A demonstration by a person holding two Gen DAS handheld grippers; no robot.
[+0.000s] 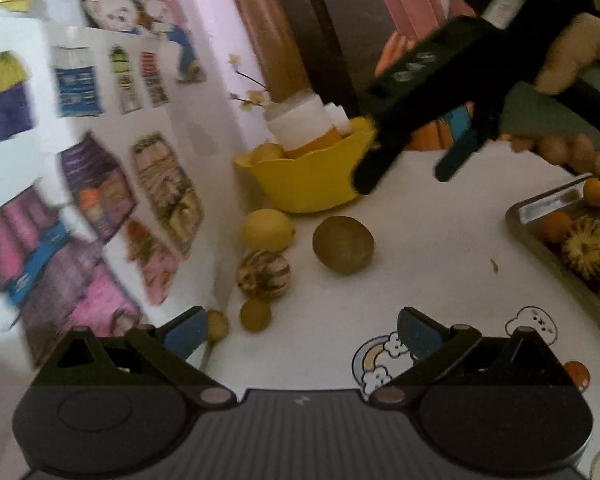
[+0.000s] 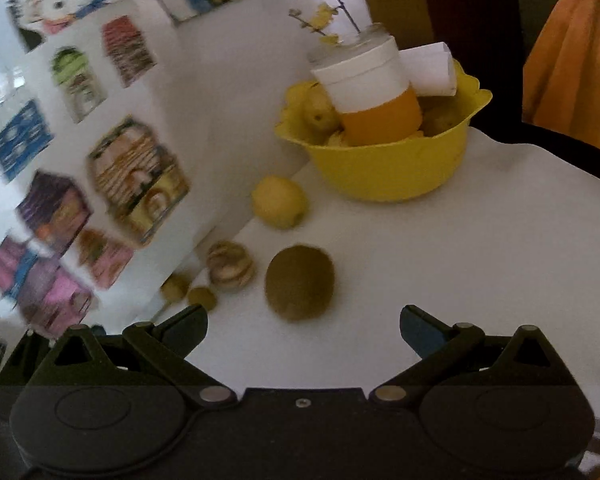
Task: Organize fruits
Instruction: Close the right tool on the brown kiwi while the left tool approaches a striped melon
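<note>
My right hand-held gripper [image 2: 303, 330] hangs released over the brown kiwi [image 2: 300, 282], which lies on the white tabletop [image 2: 460, 260] between the lemon [image 2: 280, 201] and me; best, I judge, to straddle its middle and close gently, since it may roll. My left hand-held gripper [image 1: 302, 334] is likewise unclenched, empty. Yellow bowl [image 2: 388, 168] behind; sticker-covered wall [image 2: 100, 140] alongside; tray [image 1: 540, 208] of fruit at right.

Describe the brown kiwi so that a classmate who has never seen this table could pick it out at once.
Find the yellow bowl at the back of the white table. In front of it loose fruits lie near the wall. The kiwi is the plain brown oval farthest from the wall, darker than the lemon and unstriped, unlike the round one beside it.
</note>
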